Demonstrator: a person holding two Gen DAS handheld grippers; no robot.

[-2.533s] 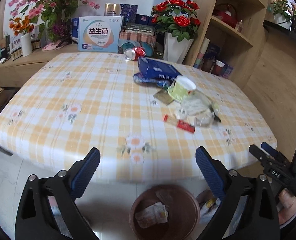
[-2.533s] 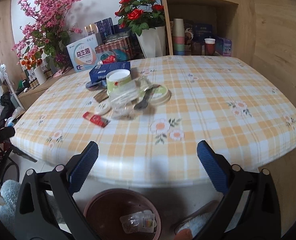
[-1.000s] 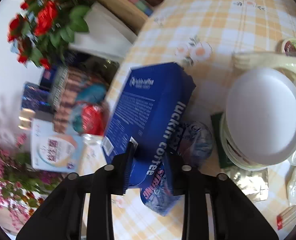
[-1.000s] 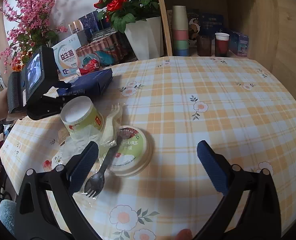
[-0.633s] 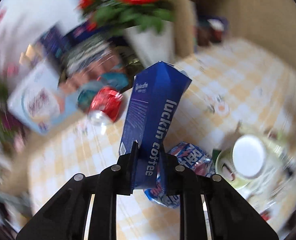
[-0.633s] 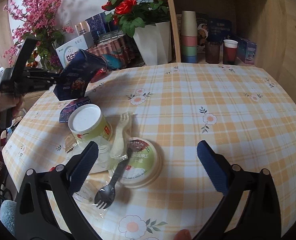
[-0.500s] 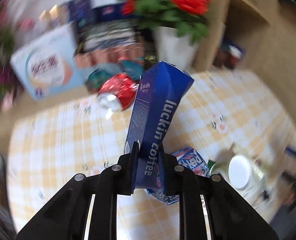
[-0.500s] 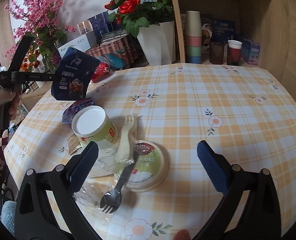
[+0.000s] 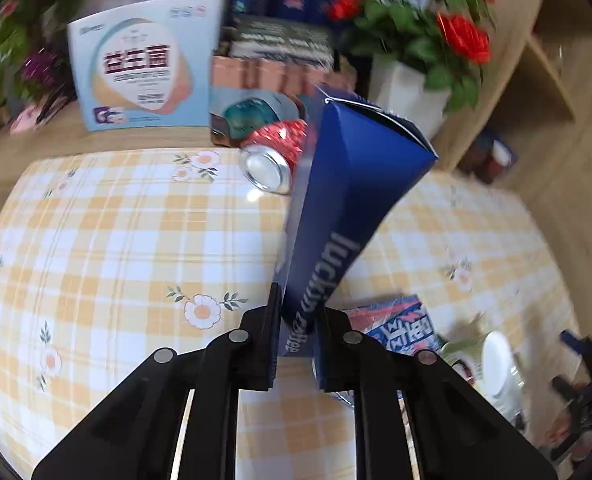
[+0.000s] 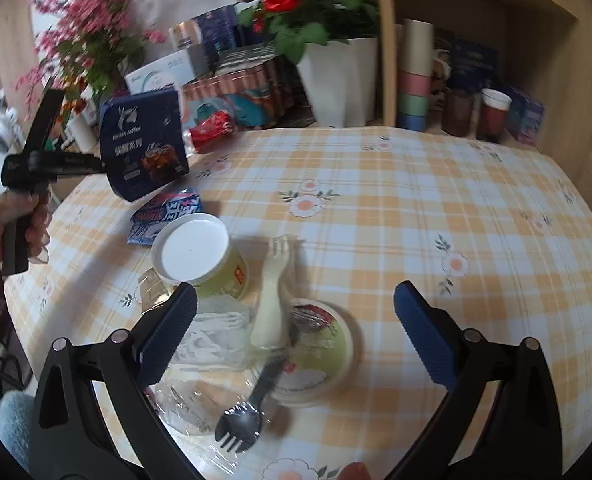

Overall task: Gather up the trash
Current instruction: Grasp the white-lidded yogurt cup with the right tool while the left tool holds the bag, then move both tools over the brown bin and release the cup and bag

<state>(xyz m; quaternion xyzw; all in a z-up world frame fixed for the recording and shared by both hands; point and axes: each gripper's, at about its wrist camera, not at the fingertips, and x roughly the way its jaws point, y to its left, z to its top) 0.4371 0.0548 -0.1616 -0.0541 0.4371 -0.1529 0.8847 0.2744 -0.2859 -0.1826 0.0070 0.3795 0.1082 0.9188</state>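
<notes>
Blue cardboard fills the middle of my left wrist view: one coffee box (image 9: pixel 348 208), pinched by its lower end in my left gripper (image 9: pixel 296 344), whose jaws are closing on it, and held up off the checked tablecloth (image 9: pixel 115 240). The box hides part of the one red can (image 9: pixel 273 154) lying behind it, and my right finger covers a corner of the one blue-and-pink snack wrapper (image 9: pixel 400 326) lying flat below. At the lower right a white-lidded cup (image 9: pixel 496 364) is blurred, and the dark shapes beside it (perhaps my other gripper) are too smeared to name.

From my right wrist view, my right gripper (image 10: pixel 296 328) stands wide apart with nothing between the pads, over the litter at the near edge: one upturned noodle cup (image 10: pixel 199 256), one round yoghurt lid (image 10: pixel 320 352), two forks (one cream (image 10: pixel 273 300), one dark (image 10: pixel 247 412)) and crumpled clear plastic (image 10: pixel 207 344) whose edges I cannot trace. At the left the coffee box (image 10: pixel 143 146) hangs in the left gripper (image 10: pixel 105 166) above the wrapper (image 10: pixel 163 216), the holding hand (image 10: pixel 11 224) cut by the frame.
</notes>
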